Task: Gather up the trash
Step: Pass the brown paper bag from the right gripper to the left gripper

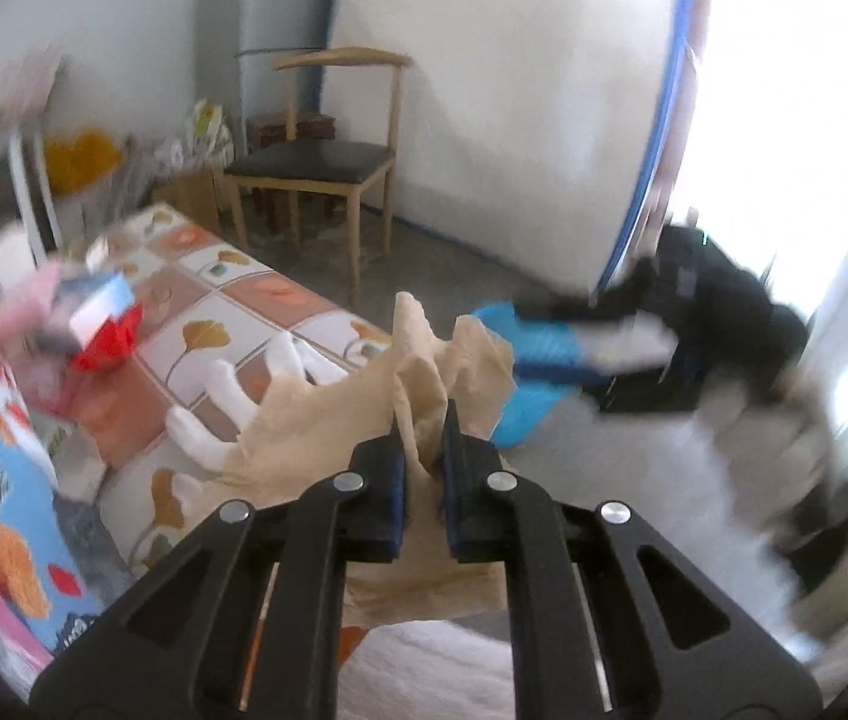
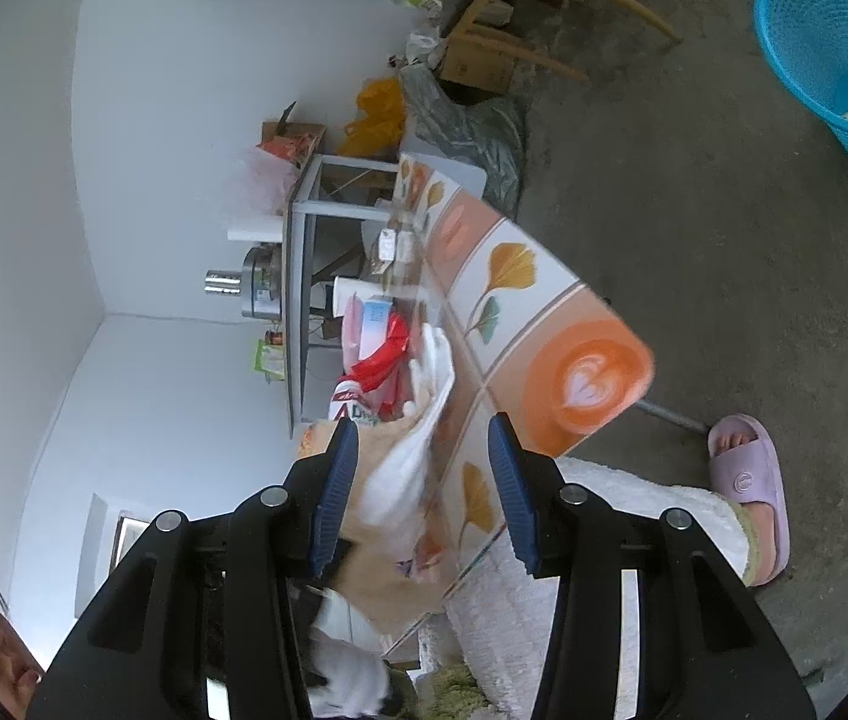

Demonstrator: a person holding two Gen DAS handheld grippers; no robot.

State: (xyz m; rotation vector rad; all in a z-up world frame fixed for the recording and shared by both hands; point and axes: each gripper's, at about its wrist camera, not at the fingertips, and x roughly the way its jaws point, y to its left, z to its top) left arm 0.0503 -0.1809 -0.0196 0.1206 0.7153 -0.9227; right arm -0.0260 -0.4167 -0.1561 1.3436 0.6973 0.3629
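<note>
left gripper (image 1: 424, 450) clenched on brown paper (image 1: 424, 360) (lifted for binning) | right gripper (image 2: 424, 480) open, empty | blue basket (image 2: 832, 60) waits on floor

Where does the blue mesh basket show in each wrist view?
Left wrist: blue basket right of centre, blurred, partly hidden behind the tan paper in the left claw.
Right wrist: blue basket top right, on the floor.
Shared landmark: the patterned table.
</note>
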